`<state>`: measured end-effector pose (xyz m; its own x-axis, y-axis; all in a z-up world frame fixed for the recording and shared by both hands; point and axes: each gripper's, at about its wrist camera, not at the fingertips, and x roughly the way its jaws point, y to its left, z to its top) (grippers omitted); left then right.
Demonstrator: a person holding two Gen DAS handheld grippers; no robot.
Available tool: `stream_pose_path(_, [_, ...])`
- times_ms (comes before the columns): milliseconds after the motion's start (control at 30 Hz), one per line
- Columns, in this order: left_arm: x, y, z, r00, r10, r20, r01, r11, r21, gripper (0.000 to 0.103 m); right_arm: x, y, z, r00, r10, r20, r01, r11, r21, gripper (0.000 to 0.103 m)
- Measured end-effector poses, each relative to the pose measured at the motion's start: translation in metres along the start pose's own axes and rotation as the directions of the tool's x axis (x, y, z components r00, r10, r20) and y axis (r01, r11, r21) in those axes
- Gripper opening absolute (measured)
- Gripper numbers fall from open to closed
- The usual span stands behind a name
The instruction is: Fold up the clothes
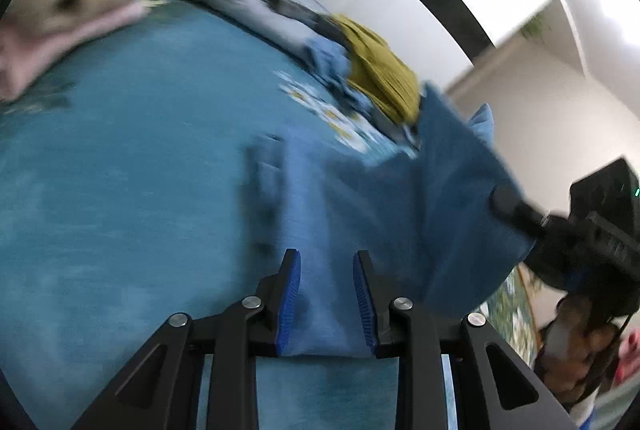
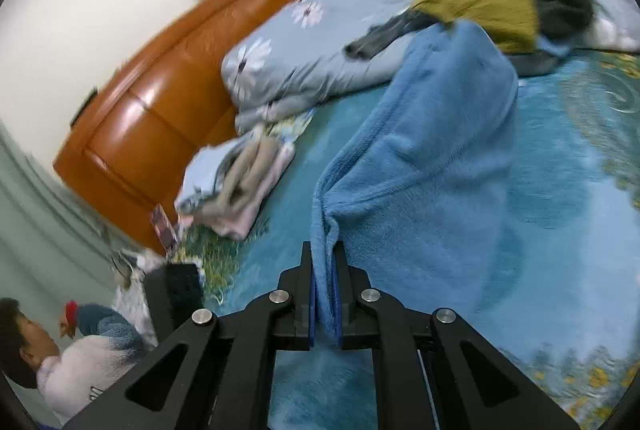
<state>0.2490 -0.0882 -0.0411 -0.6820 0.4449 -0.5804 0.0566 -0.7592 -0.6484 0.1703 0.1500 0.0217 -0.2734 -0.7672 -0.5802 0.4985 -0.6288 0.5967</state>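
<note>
A blue fleece garment (image 1: 380, 197) hangs stretched above the teal bedspread (image 1: 120, 169), held between both grippers. In the left wrist view my left gripper (image 1: 328, 254) is shut on a thick fold of it, the cloth filling the gap between the blue pads. My right gripper (image 1: 502, 199) pinches the garment's far edge at the right. In the right wrist view the right gripper (image 2: 324, 248) is shut on a bunched edge of the blue fleece garment (image 2: 432, 149), which drapes away toward the pile at the back. The picture is motion-blurred.
A folded stack of pink, beige and pale blue clothes (image 2: 236, 185) lies near the orange wooden headboard (image 2: 160, 101). A mustard garment (image 2: 484, 1) and dark clothes sit on a pale floral quilt (image 2: 304, 61). A person (image 2: 80, 358) is at the bedside, lower left.
</note>
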Motion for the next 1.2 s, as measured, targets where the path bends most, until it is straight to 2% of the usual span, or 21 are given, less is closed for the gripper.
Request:
stream_pose_path(100, [-0.012, 0.018, -0.001, 1.0, 0.008, 0.008, -0.007, 0.999, -0.044, 0.031, 0.039, 0.011, -0.005, 0.997, -0.051, -0.061, 0.05, 0.998, -0.029, 0.007])
stream_pose_path(233, [-0.018, 0.026, -0.009, 1.0, 0.008, 0.001, -0.008, 0.999, -0.053, 0.031, 0.08, 0.016, -0.021, 0.976, -0.167, -0.142, 0.155, 0.984, -0.092, 0.007])
stream_pose_path(300, [-0.017, 0.027, -0.015, 1.0, -0.003, -0.004, 0.003, 0.998, -0.056, 0.031, 0.091, 0.019, -0.029, 0.966, -0.195, -0.169, 0.177, 0.977, -0.114, 0.008])
stream_pose_path(433, [-0.015, 0.024, -0.02, 1.0, -0.023, -0.006, 0.023, 0.998, -0.056, 0.031, 0.094, 0.025, -0.036, 0.961, -0.206, -0.186, 0.181, 0.973, -0.144, 0.014])
stream_pose_path(533, [-0.015, 0.02, -0.021, 0.999, -0.048, -0.002, 0.047, 0.998, -0.046, 0.034, 0.084, 0.025, -0.037, 0.975, -0.101, -0.197, 0.078, 0.99, -0.121, 0.025])
stream_pose_path(600, [-0.014, 0.015, -0.02, 0.998, -0.069, -0.001, 0.069, 0.997, -0.038, 0.038, 0.071, 0.019, -0.037, 0.982, -0.039, -0.183, 0.024, 0.996, -0.085, 0.029])
stream_pose_path(767, [-0.006, -0.005, -0.018, 0.994, -0.108, -0.011, 0.108, 0.994, 0.021, 0.044, 0.026, -0.02, -0.037, 0.996, -0.05, -0.07, 0.053, 0.998, 0.035, 0.029])
stream_pose_path(833, [-0.002, -0.018, -0.02, 0.994, -0.11, -0.023, 0.111, 0.992, 0.056, 0.053, 0.009, -0.037, -0.039, 0.998, -0.054, -0.029, 0.056, 0.994, 0.093, 0.029])
stream_pose_path(867, [0.002, -0.023, -0.021, 0.994, -0.104, -0.028, 0.105, 0.992, 0.069, 0.057, 0.001, -0.045, -0.041, 0.998, -0.056, -0.016, 0.057, 0.992, 0.113, 0.029])
stream_pose_path(933, [0.011, -0.031, -0.023, 0.997, -0.075, -0.038, 0.078, 0.993, 0.094, 0.057, -0.01, -0.056, -0.045, 0.998, -0.06, -0.003, 0.059, 0.988, 0.145, 0.029])
stream_pose_path(1033, [0.018, -0.034, -0.027, 0.998, -0.043, -0.042, 0.047, 0.995, 0.092, 0.055, -0.016, -0.066, -0.053, 0.998, -0.058, -0.006, 0.059, 0.984, 0.167, 0.029])
stream_pose_path(1100, [0.019, -0.031, -0.028, 0.998, -0.038, -0.041, 0.041, 0.997, 0.071, 0.049, -0.019, -0.072, -0.058, 0.998, -0.055, -0.011, 0.056, 0.982, 0.178, 0.029])
stream_pose_path(1200, [0.018, -0.026, -0.028, 0.999, -0.033, -0.032, 0.034, 0.998, 0.05, 0.025, -0.018, -0.077, -0.063, 0.999, -0.039, -0.017, 0.042, 0.981, 0.19, 0.029])
